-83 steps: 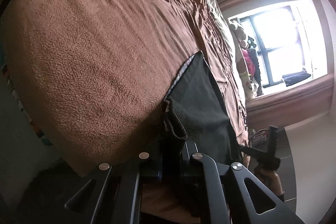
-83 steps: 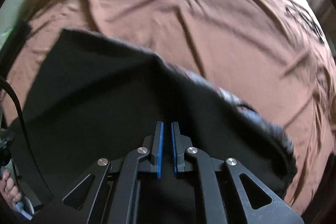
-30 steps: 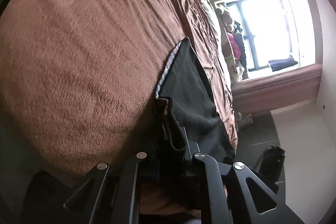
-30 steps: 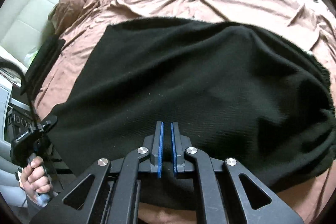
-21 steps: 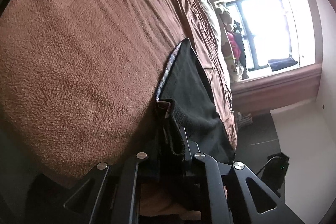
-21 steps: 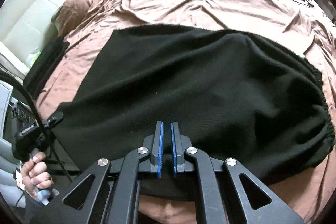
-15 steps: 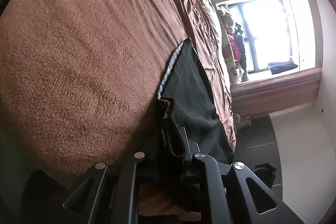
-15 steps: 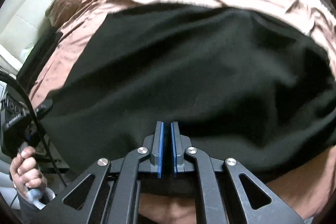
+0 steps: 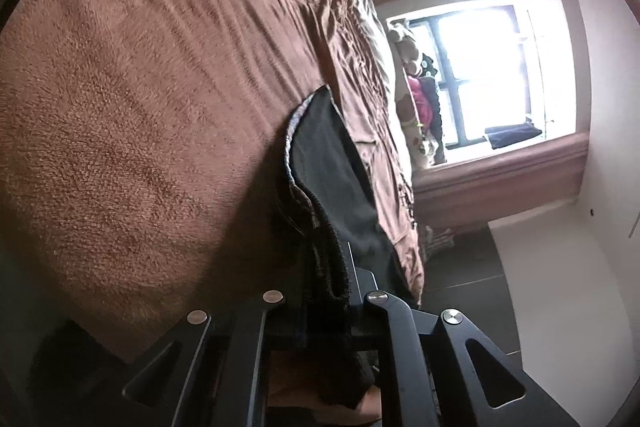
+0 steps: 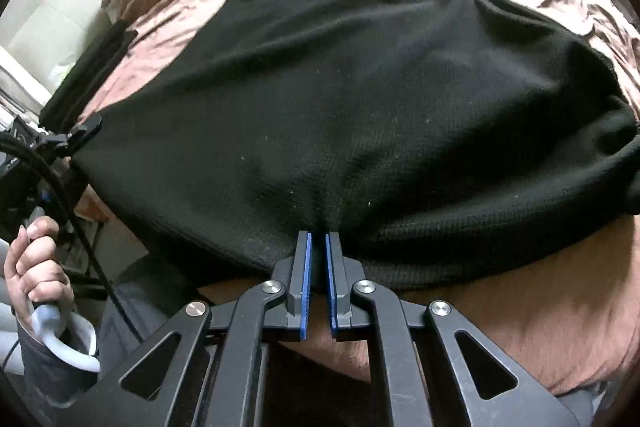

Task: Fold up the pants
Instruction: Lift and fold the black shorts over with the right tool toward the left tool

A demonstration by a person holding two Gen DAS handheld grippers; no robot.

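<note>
The black pants (image 10: pixel 340 107) lie spread on the brown blanket (image 10: pixel 540 307) that covers the bed, near its front edge. In the right wrist view they form a wide dark slab whose long axis runs left to right across my sight, one short end at my left gripper (image 10: pixel 76 137) and the gathered end bunched at the far right. A paler, rumpled stretch of the bedding lies beyond their far edge.

My left gripper (image 9: pixel 326 291) is clamped on the pants (image 9: pixel 332 163): a thick, doubled edge of the knit is pinched between its two fingers and fills the gap. From that view the cloth runs straight away from me along the blanket (image 9: pixel 140 127), narrowing toward a corner that points at the window (image 9: pixel 500 75).

My right gripper (image 10: pixel 317 259) sits at the near long edge of the pants, about midway along it. Its blue pads (image 10: pixel 306 287) stand a narrow slot apart, and I see no cloth between them; the tips touch or just meet the fabric's hem. My left hand (image 10: pixel 36 267) grips the handle at the far left.
</note>
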